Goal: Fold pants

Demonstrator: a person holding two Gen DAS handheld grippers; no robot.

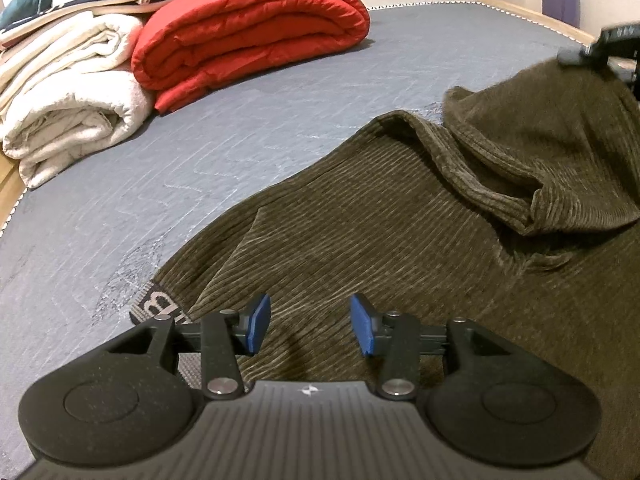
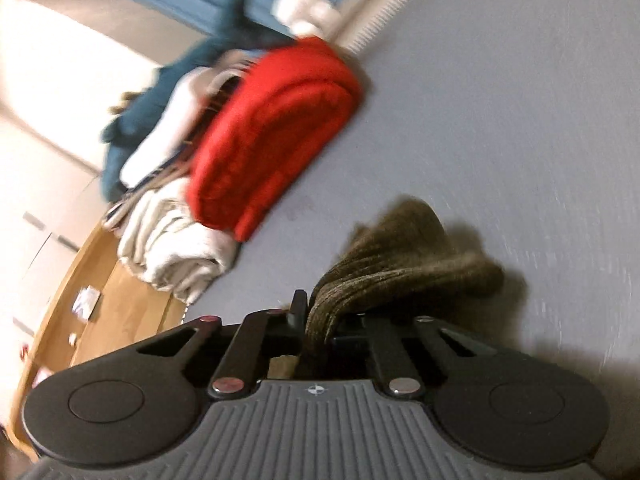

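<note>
Left wrist view shows the olive corduroy pants (image 1: pixel 400 220) spread on the grey mattress (image 1: pixel 240 128) in front of the red quilt (image 1: pixel 256 36), one end raised and doubled back by the right gripper (image 2: pixel 316 320), which is clamped on a bunch of the cloth; the left gripper (image 1: pixel 310 326) hangs over the near part with jaws apart, holding nothing. Judged progress: first fold under way, flattening and further folds outstanding. A waistband label (image 1: pixel 160 300) carries lettering, too cropped to read.

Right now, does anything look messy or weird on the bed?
Only the brown corduroy pants: one end is flopped back over itself in a lumpy bunch, pinched by the right gripper. The red blanket and white blanket sit neatly folded.
</note>
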